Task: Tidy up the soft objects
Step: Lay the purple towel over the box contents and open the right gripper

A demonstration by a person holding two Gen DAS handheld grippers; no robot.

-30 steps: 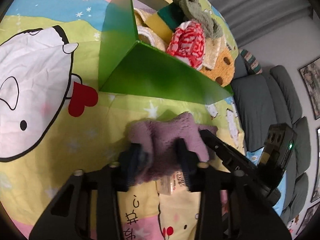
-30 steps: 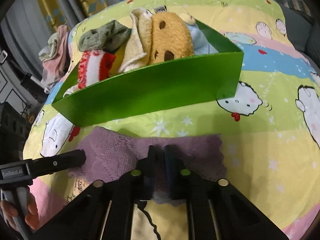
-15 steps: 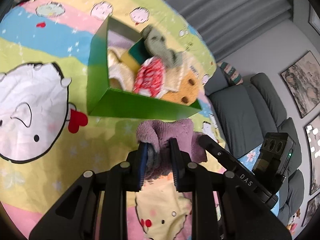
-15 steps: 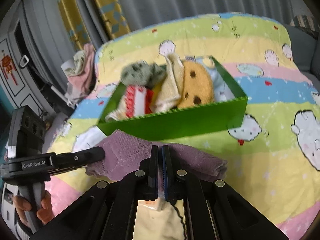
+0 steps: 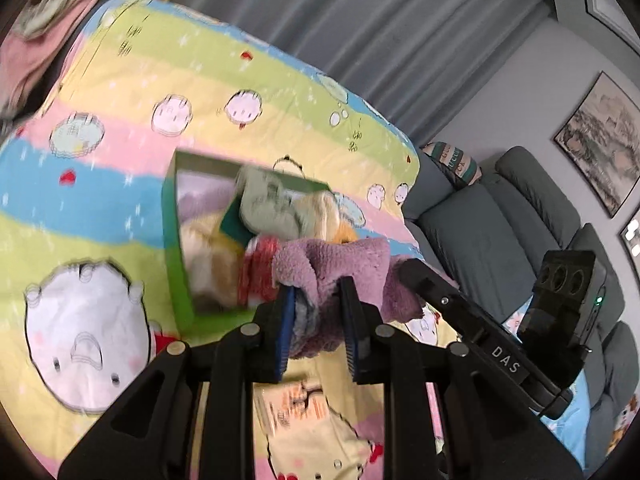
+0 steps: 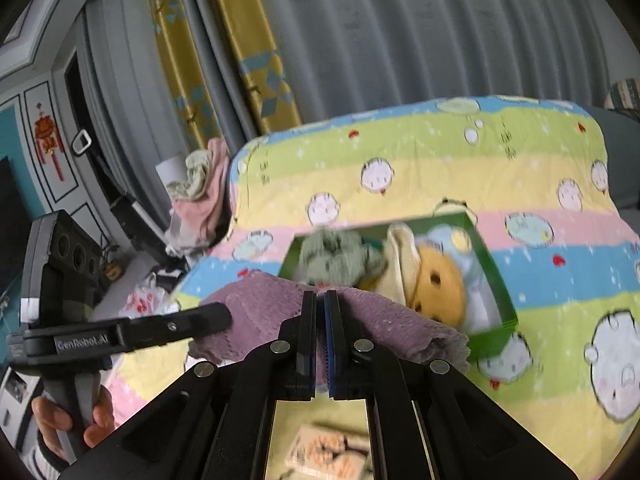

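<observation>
A purple knitted cloth [image 5: 340, 268] hangs in the air, held by both grippers above the bed. My left gripper [image 5: 318, 300] is shut on one bunched end of it. My right gripper [image 6: 320, 304] is shut on the cloth's [image 6: 380, 320] long edge near its middle. In the right wrist view the left gripper [image 6: 208, 314] reaches in from the left, a hand around its handle. Behind the cloth lies a green box [image 6: 492, 272] filled with soft things: a yellow bear toy [image 6: 440, 284], a grey-green sock [image 6: 340, 260] and a red and white cloth [image 5: 260, 276].
The bed carries a striped cartoon-print sheet [image 5: 120, 184]. A grey sofa [image 5: 500, 232] stands to the right of it, grey curtains behind. A pile of pink and green clothes [image 6: 200, 196] sits beyond the bed's far left corner, beside yellow curtains [image 6: 248, 48].
Both grippers have risen and lifted the purple cloth off the sheet. The green box now looks smaller and lower in both views, partly behind the cloth.
</observation>
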